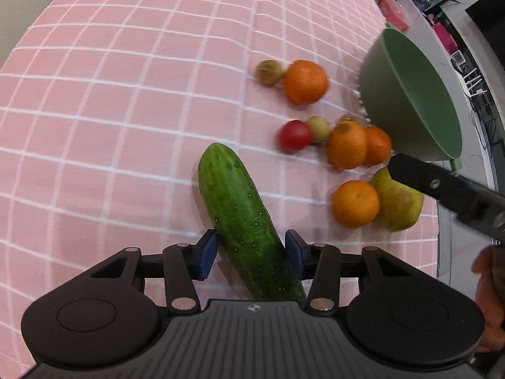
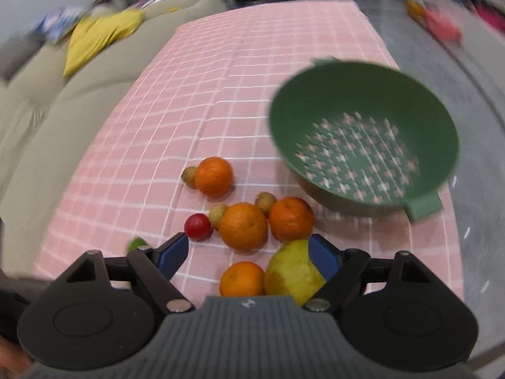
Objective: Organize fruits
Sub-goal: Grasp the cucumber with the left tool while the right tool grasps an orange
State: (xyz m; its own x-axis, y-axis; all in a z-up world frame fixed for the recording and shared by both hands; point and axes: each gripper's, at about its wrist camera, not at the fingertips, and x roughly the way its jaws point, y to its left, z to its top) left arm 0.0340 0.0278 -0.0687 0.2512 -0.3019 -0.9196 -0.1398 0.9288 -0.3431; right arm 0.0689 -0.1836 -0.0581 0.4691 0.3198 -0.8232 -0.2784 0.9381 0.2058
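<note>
A green colander [image 2: 363,132] sits on a pink checked tablecloth [image 1: 126,94]. Oranges and small fruits lie scattered just beside the colander. The left gripper [image 1: 251,249] straddles a cucumber [image 1: 243,218], blue pads close on both sides, seemingly pinching it; the cucumber's long axis runs away from the gripper, pointing left of the colander. The right gripper [image 2: 247,252], spread wide, hovers over a pear [image 2: 292,273], which lies nearer that hand.
</note>
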